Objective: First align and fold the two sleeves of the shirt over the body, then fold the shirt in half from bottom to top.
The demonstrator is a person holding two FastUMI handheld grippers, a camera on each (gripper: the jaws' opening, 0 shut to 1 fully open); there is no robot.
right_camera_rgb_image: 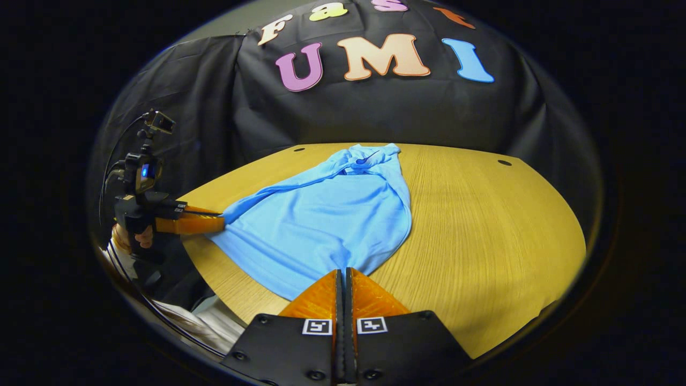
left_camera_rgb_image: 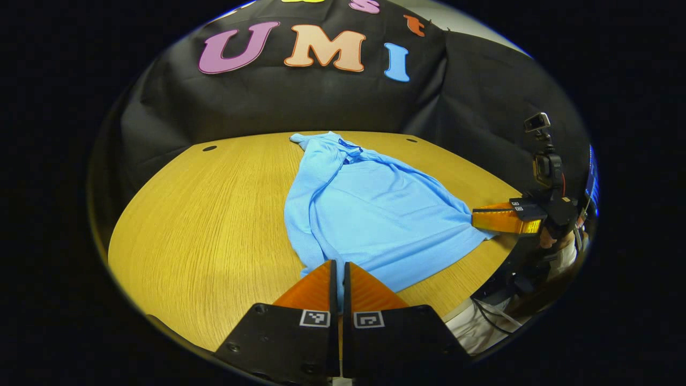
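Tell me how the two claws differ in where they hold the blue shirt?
The left claw pinches the bottom-hem corner of the blue shirt on the left side of the wooden table; the right claw pinches the opposite hem corner. In the left gripper view, the right claw's corner is pulled into a point; the fabric at the left claw lies broader. Both claws are shut on the hem, low near the table's front edge.
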